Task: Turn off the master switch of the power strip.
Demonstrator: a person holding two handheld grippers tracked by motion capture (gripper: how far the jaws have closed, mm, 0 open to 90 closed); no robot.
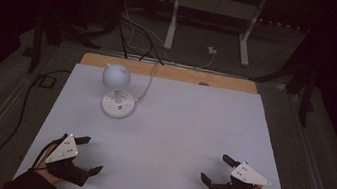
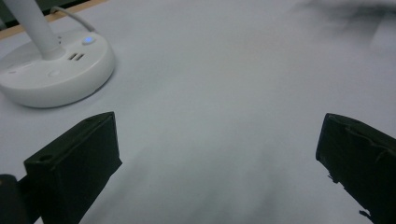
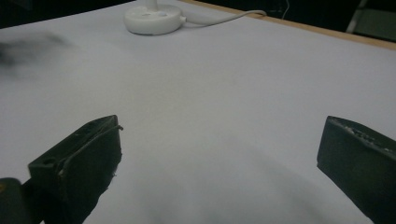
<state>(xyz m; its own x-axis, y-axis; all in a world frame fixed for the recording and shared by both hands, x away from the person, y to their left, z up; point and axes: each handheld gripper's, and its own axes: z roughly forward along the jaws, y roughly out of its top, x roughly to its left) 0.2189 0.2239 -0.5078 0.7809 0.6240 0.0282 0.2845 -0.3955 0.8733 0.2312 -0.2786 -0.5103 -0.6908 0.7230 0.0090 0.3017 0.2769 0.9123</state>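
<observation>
1. Both your grippers sit at the near edge of the tabletop [image 1: 177, 126], the left gripper [image 1: 89, 153] by the near left corner and the right gripper [image 1: 215, 168] by the near right corner. On each the fingers are spread wide with nothing between them. Resting this low, a careless start could drag a fingertip across the white sheet and scuff or shift it.

2. The middle of the tabletop is bare, so nothing there stops a fast reach. The room is dim, and I judge that depth is easy to misread; slow down as you go forward.

3. The only thing to work on is the small white lamp [image 1: 117, 78], standing toward the far left corner, well apart from both grippers. Its round head sits on a thin stem above a flat round base [image 2: 56, 70], so a sideways knock high up would probably tip it.

4. The lamp's cord [image 3: 219, 17] runs from the base off the far edge. Snagging it with a finger could pull the lamp over or off.
</observation>
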